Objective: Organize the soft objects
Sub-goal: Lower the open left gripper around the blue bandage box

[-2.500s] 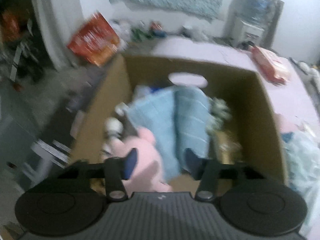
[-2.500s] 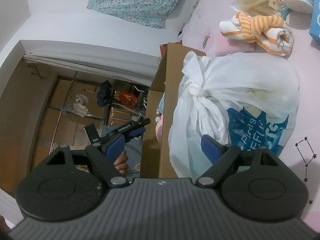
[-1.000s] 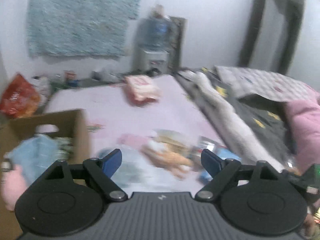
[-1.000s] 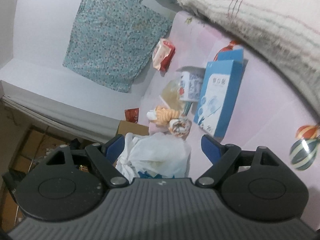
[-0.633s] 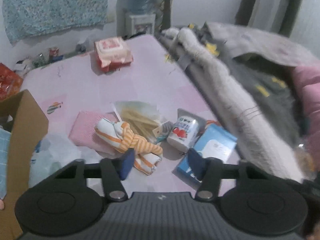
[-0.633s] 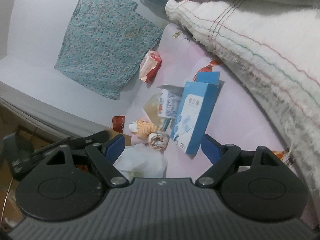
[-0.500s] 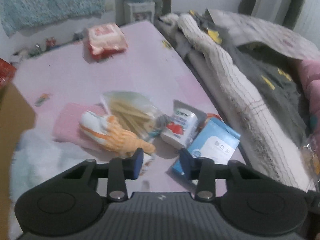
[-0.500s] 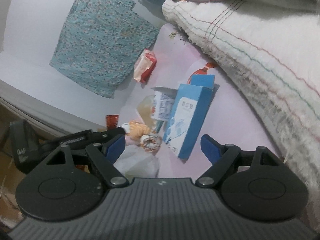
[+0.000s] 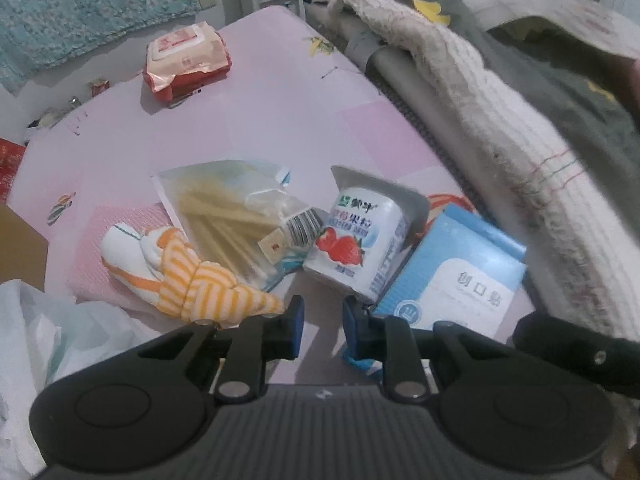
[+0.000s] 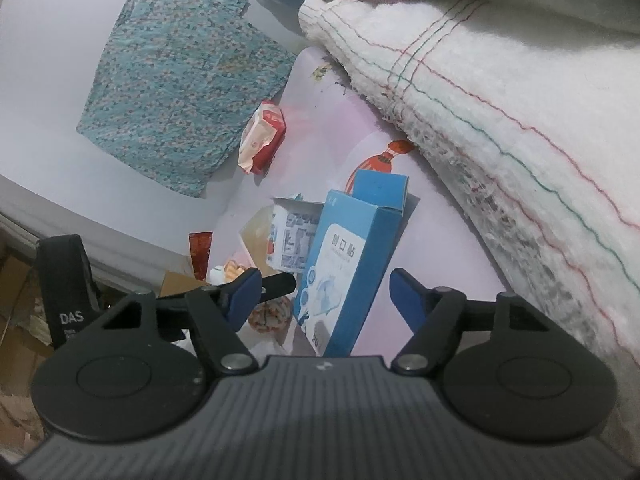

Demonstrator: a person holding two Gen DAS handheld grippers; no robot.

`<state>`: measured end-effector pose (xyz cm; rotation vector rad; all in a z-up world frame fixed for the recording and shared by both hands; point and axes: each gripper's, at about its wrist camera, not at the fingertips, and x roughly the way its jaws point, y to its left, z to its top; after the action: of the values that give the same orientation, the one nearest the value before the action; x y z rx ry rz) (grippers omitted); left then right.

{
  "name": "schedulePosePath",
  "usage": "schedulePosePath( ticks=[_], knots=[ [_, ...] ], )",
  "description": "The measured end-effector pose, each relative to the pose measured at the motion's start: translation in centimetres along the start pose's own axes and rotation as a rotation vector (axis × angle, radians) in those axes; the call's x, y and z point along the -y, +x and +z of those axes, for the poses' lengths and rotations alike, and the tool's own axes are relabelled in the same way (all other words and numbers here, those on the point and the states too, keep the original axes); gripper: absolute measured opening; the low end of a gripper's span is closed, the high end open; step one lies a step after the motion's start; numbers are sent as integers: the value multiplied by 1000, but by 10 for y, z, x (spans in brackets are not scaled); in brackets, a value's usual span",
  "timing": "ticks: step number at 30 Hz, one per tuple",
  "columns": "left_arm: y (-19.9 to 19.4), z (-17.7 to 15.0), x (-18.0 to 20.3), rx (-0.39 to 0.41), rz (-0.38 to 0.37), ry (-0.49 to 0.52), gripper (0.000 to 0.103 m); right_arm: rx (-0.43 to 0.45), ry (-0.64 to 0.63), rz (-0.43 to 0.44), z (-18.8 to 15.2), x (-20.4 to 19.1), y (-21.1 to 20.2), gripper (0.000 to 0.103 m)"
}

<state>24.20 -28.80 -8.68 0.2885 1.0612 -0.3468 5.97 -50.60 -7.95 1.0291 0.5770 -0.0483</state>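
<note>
Clutter on pink mat [image 9: 280, 92], seen from both wrist cams. L gripper [image 9: 320, 322] points steeply down at the gap between the striped orange-and-white cloth roll [image 9: 188, 276] and the strawberry drink carton [image 9: 356, 240]. Its fingers have just been closing and now stand nearly together, w/ only bare mat between them; I hold nothing there. The cloth roll, the soft thing I'd judge next for sorting, lies on a pink folded cloth [image 9: 116, 240], its near end just beside the L finger, touching the clear bag of sticks [image 9: 232, 208]. White plastic bag [image 9: 44, 332] sits at lower left; a cardboard corner [image 9: 20, 240] shows at the left edge.

R gripper [image 10: 324, 288] is part open, its fingers have just been closing, and the blue box [image 10: 344, 276] stands ahead between the finger lines, not pinched as far as I can tell. The other gripper shows at left in this view.

Risks, as I judge them:
- L fingers shut beside the roll, not around it: a lift from here takes nothing; I'd need to reopen and shift left.
- Roll is loosely wound; a pinch on one fold could unwind it or drag the stick bag along.
- Carton leans on the blue box; a nudge from either gripper may tip it.
- R closing on the box picks a stiff item, not a soft one.
- Grippers are near each other; crossing paths could collide.
</note>
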Motion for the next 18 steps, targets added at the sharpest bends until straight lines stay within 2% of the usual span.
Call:
schedulePosePath(
  ticks=[5,9,18],
  knots=[
    [10,-4,9,-57,-53,39,20,-21,37,39,3,6,15,72],
    [8,-9,13,-65,-51,64,19,-24,50,55,3,10,18,72],
    [-3,-26,24,-104,-95,113,13,-62,22,23,-5,4,14,73]
  ],
)
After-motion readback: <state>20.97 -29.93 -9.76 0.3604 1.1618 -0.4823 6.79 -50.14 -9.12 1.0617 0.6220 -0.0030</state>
